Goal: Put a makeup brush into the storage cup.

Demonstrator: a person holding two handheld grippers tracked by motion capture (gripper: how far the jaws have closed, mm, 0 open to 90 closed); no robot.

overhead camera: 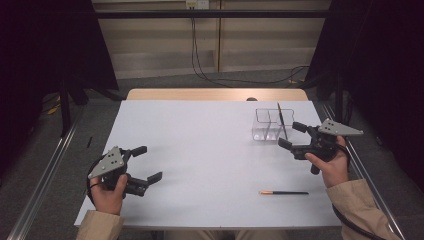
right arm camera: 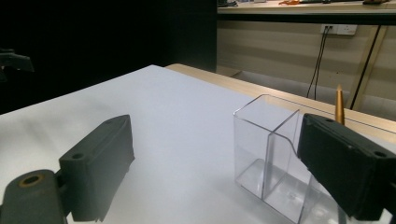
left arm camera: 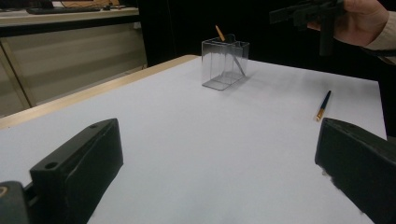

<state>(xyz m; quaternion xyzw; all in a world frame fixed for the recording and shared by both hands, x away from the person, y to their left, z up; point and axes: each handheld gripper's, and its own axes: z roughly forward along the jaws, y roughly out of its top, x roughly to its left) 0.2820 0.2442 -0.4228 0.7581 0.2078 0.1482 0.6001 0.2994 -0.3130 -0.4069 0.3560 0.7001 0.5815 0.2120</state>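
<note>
A: What is hard to make out here?

B: The clear, square-walled plastic holder with a partition (overhead camera: 270, 125) is nearly see-through, so from the high view its near wall fades into the white table top (overhead camera: 200, 150). A thin dark pen with a gold tip (overhead camera: 281, 121) leans inside it; in the right gripper view only the gold tip pokes up above the far jaw, which hides the rest of the shaft and cuts off part of the holder.

A: And the jaws?

B: The right gripper (overhead camera: 292, 135) has its jaws spread wide with nothing between them, and the holder sits just ahead of their tips. The left gripper (overhead camera: 147, 162) is wide apart too, holding nothing, with bare table between and ahead of its jaws.

A: Anything loose?

B: A second slim black pen with an orange-gold end (overhead camera: 283, 192) lies flat on the table, behind and below the right gripper's jaws, near the front edge. From the left gripper view it lies well ahead, just above the right-hand jaw.

A: Room for moving?

B: The holder stands near the far right corner, close to the wooden strip along the far edge (overhead camera: 215, 94). The middle of the table is open between the two grippers.
</note>
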